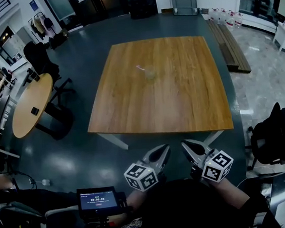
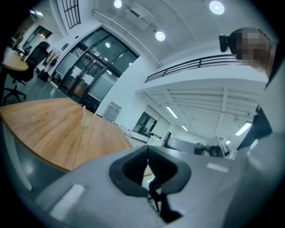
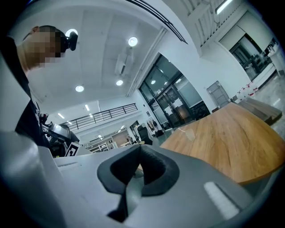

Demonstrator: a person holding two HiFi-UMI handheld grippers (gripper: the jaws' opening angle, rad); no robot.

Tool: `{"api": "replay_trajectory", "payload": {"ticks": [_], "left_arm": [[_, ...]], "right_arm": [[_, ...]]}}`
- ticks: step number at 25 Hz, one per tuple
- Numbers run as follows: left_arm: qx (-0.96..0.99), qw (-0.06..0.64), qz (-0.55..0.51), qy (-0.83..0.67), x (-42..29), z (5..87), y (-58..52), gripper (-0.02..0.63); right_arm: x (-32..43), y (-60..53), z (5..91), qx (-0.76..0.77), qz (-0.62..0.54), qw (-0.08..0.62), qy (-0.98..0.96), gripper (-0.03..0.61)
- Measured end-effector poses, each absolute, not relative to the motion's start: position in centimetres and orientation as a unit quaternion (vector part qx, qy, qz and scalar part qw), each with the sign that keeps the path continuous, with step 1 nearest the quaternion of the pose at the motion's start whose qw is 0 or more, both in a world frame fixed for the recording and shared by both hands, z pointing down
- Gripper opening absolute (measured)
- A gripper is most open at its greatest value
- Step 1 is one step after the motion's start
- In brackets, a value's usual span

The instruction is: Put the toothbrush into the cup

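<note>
Left tool (image 2: pixel 147 149): jaws closed pad to pad, nothing between them; held off the near edge of the surface (image 1: pixel 182 107), close to the person's body.
Right tool (image 3: pixel 139 149): jaws likewise closed and empty; just beside the left tool.
Head view only: both tools side by side with their marker cubes, and the whole surface.
Gripper views only: the pads meeting, and the cup (image 1: pixel 150 73) seen side-on, far across the wood.
Cup: clear, standing near the centre of the surface, well apart from both tools.
Toothbrush (image 1: pixel 140 67): thin and pink, in the cup, leaning out over its rim toward the far-left corner.
Hard to make out: cup and toothbrush are small and faint in every view; which end is up cannot be told.
</note>
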State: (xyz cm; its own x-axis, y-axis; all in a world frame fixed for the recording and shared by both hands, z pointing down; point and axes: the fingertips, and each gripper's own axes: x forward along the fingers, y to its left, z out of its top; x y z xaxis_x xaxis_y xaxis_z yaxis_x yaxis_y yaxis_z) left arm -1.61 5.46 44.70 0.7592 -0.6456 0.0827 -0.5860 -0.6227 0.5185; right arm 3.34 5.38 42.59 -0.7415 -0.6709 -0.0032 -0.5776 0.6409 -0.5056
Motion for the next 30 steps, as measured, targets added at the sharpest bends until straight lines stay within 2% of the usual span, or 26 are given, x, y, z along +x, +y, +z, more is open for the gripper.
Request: {"api": "replay_trajectory", "payload": {"ticks": [13, 30], "left_arm": [[0.905, 0.271, -0.043, -0.325, -4.4, 45.9, 7.7, 0.002], [0.904, 0.272, -0.058, -0.325, -4.9, 45.0, 8.1, 0.001]], "right_arm": [[-0.2, 7.9, 44.4, -0.345, -0.273, 0.091, 0.893, 0.005], [-0.3, 8.6, 43.4, -0.351, -0.26, 0.09, 0.895, 0.005]]}}
